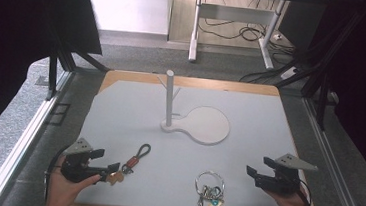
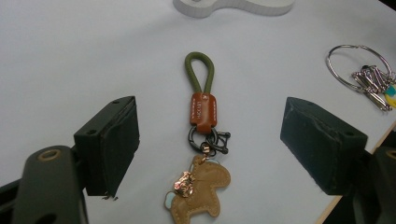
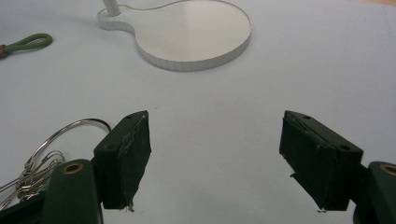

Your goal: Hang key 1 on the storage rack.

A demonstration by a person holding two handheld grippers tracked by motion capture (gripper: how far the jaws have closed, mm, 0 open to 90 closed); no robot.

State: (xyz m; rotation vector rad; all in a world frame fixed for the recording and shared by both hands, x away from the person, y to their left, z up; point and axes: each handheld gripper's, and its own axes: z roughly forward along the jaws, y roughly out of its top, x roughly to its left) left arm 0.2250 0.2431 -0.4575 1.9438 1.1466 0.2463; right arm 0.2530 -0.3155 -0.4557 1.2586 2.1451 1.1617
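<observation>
A keychain with a green cord loop, a brown leather tab and a tan horse charm lies flat at the table's front left. My left gripper is open and low over the table. In the left gripper view the keychain lies between its jaws, with neither pad touching it. A metal key ring with several clips lies at front centre. My right gripper is open at front right, nothing between its jaws. The key ring's clips lie just left of it.
A white stand with an upright post and a flat round base sits mid-table, ahead of both grippers. The grey table top has a wooden rim. Dark curtains and a frame stand on both sides.
</observation>
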